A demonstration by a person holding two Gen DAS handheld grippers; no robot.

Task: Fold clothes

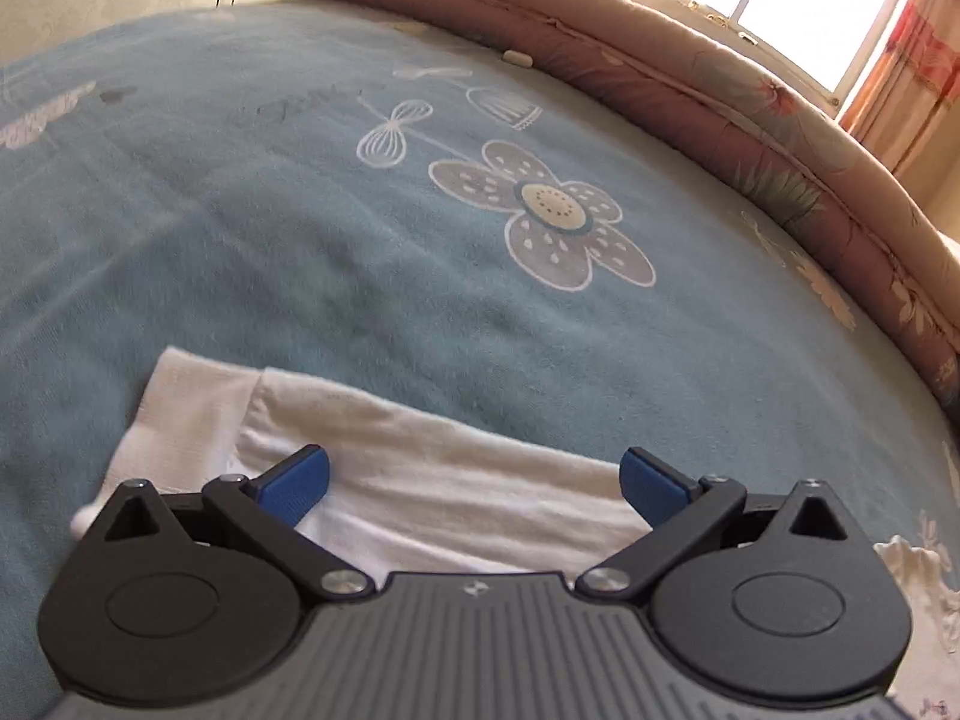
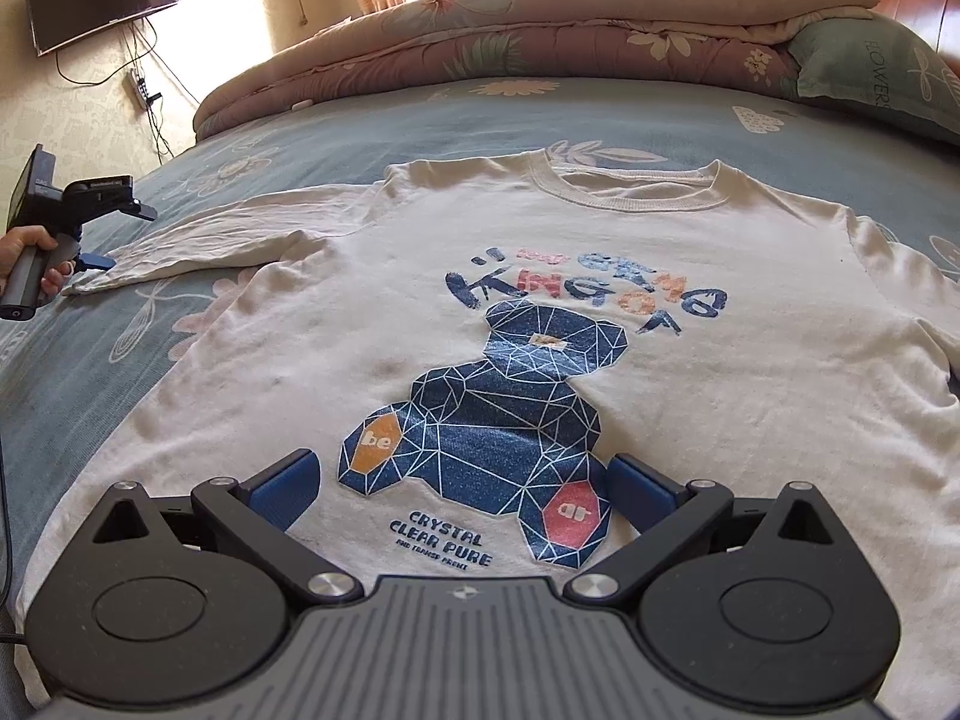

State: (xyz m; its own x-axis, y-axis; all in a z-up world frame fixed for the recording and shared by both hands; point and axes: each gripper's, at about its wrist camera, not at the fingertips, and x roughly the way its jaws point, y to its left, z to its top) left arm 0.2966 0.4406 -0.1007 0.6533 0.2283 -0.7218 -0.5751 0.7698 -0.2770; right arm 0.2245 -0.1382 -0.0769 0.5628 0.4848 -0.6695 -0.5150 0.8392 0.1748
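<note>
- Left claw (image 1: 474, 480), left wrist view: jaws spread wide, nothing between them; blue pads (image 1: 297, 483) low over the cuff end of a white sleeve (image 1: 384, 450).
- Sleeve, same view: lies flat on the blue bedspread (image 1: 300, 240), its hemmed cuff showing at the left of the frame; faint creases run along its length.
- Risk, left side: a pinch taken here may catch only the top layer of the cuff, or gather bedspread with it, since both fabrics lie touching. A one-layer grip would likely let the sleeve twist as it is carried over.
- Right claw (image 2: 462, 492), right wrist view: jaws apart, gripping nothing; it hangs over the lower front of the T-shirt (image 2: 660, 312), near the hem.
- T-shirt, same view: spread face up on the bedspread, bear print (image 2: 480, 432) showing. Collar (image 2: 630, 192) points away from the camera toward the rolled quilt (image 2: 540, 30); long axis runs hem to collar, straight ahead of this claw. Its left-hand sleeve stretches sideways, where a hand (image 2: 30, 252) holds the other claw at the cuff.
- Risk, right side: the far right sleeve runs out of frame, so its lie cannot be judged. Uneven pulls by the two claws could skew the body and leave a crooked fold.
</note>
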